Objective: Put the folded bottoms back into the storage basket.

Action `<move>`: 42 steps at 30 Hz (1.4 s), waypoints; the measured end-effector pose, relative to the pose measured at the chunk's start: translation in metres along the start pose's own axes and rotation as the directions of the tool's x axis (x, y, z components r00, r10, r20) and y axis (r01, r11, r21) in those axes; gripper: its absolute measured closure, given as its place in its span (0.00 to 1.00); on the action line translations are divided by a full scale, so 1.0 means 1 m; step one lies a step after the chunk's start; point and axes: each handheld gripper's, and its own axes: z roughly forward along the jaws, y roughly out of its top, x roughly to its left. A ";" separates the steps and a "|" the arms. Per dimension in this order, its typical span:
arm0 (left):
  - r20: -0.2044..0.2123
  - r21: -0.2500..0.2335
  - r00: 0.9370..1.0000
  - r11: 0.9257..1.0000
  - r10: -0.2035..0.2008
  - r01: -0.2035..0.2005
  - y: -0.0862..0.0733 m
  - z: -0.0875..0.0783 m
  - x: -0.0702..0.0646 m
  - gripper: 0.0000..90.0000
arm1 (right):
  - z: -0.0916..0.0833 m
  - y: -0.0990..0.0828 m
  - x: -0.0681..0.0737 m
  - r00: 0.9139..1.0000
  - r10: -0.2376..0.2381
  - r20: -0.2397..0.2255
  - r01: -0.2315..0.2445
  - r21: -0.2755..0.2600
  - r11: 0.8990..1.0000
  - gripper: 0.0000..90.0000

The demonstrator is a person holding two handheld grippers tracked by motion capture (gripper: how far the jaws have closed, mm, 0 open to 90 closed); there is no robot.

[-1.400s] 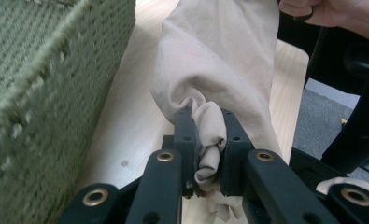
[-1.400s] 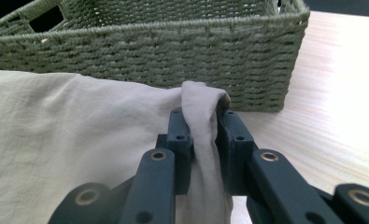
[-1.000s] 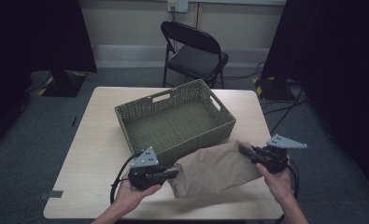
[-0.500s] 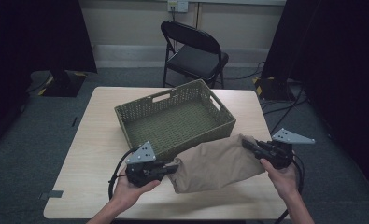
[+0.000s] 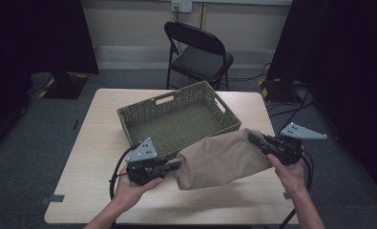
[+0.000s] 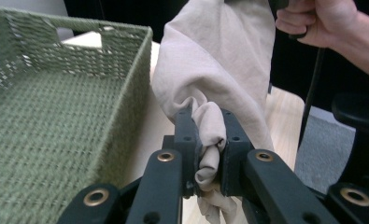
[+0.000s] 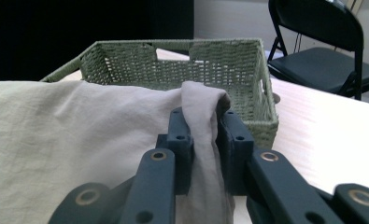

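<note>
A tan cloth (image 5: 219, 160) hangs stretched between my two grippers, just above the table's front half. My left gripper (image 5: 176, 164) is shut on the cloth's left end; its jaws pinch a bunched fold (image 6: 209, 140). At the right, my right gripper (image 5: 253, 138) is shut on the other end, where the cloth (image 7: 203, 126) runs between its jaws. An empty green woven basket (image 5: 176, 121) sits on the table right behind the cloth, its front rim (image 7: 182, 44) beyond the fabric in the right gripper view.
The light wooden table (image 5: 95, 143) has bare surface left of the basket and along the front edge. A black folding chair (image 5: 195, 52) stands behind the table's far side. Cables trail off the table near both hands.
Both grippers have risen with the cloth, which now hangs higher off the table. The grips are unchanged.
</note>
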 end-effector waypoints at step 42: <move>-0.138 -0.138 0.990 0.990 -0.020 0.000 0.040 -0.048 0.034 0.90 | 0.047 0.090 0.006 0.998 -0.044 -0.047 0.038 -0.123 0.992 0.85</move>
